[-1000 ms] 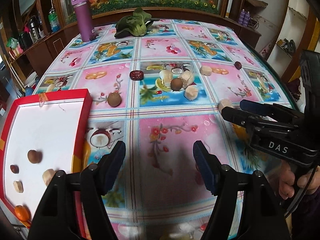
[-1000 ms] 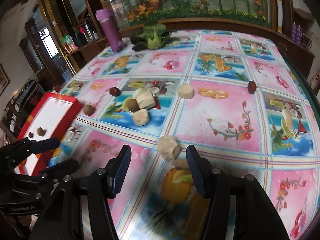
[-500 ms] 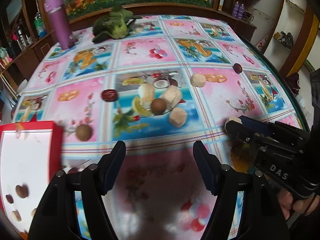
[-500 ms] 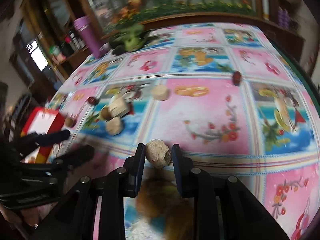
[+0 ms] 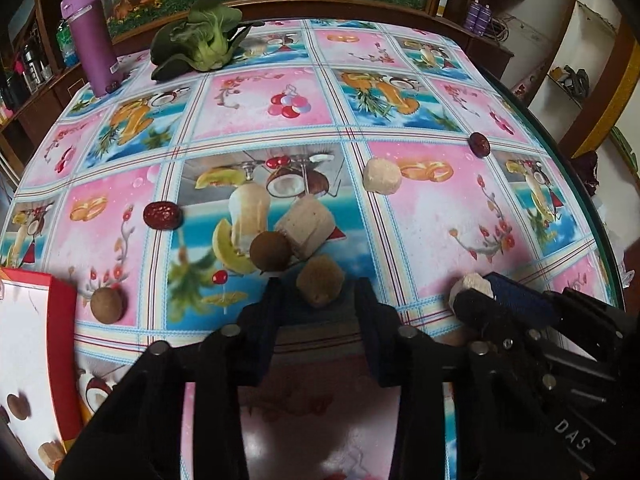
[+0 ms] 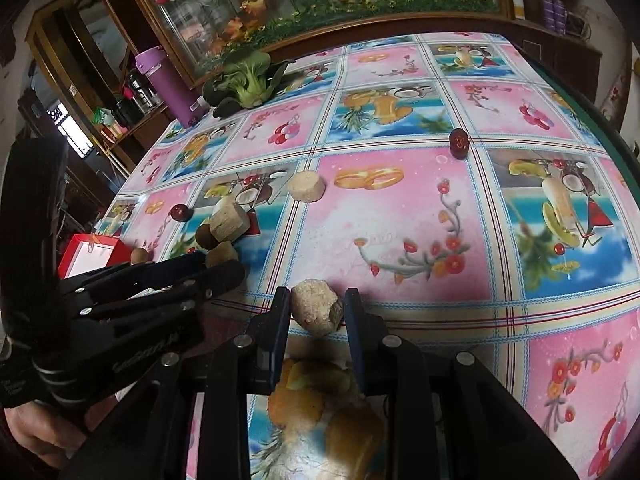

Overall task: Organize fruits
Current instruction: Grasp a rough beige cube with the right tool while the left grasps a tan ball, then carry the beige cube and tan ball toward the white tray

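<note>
A tan fruit chunk (image 5: 320, 285) lies on the patterned tablecloth between the fingers of my left gripper (image 5: 319, 292). The gripper is open, with a gap on each side of the chunk. My right gripper (image 6: 318, 298) is shut on a pale rough chunk (image 6: 316, 312) low over the cloth; the same chunk (image 5: 471, 283) shows at its tip in the left wrist view. A red tray (image 5: 62, 320) with a white floor holds several fruit pieces at the left edge. Just beyond the tan chunk sit a brown round fruit (image 5: 270, 251) and a pale block (image 5: 306, 226).
Loose on the cloth are a red date (image 5: 162, 216), a second brown fruit (image 5: 106, 306), a pale disc (image 5: 382, 176) and a far date (image 5: 479, 144). A bok choy (image 5: 204, 44) and a purple bottle (image 5: 90, 40) stand at the back. The table edge curves along the right.
My left gripper moved forward from beside the tray to the fruit cluster and narrowed around the tan chunk. My right gripper closed on the pale chunk and keeps hold of it.
</note>
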`<action>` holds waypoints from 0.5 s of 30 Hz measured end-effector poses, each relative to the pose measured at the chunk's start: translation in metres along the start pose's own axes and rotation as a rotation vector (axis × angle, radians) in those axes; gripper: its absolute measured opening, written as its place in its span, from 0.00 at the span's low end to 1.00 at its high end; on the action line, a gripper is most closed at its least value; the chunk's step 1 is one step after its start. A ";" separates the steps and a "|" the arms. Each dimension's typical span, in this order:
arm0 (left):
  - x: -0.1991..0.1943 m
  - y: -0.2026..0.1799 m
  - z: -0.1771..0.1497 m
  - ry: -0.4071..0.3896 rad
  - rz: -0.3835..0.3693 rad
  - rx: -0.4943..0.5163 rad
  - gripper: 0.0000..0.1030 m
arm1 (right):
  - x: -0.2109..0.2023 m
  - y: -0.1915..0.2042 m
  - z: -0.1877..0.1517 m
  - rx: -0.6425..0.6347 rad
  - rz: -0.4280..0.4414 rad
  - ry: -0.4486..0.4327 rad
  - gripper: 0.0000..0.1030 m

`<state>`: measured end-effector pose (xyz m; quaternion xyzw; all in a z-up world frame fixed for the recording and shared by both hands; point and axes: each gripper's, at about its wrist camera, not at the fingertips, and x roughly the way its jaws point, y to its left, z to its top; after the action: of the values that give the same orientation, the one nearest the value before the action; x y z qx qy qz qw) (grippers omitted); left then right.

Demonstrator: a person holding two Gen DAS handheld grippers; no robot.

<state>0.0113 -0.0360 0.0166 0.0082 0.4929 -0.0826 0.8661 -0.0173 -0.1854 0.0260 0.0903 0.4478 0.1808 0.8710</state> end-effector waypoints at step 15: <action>-0.025 0.001 -0.012 -0.053 -0.032 0.008 0.25 | -0.005 0.004 0.000 -0.015 0.032 -0.036 0.26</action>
<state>-0.0110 -0.0305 0.0314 0.0016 0.4695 -0.0984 0.8774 -0.0206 -0.1833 0.0314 0.0945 0.4293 0.1965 0.8765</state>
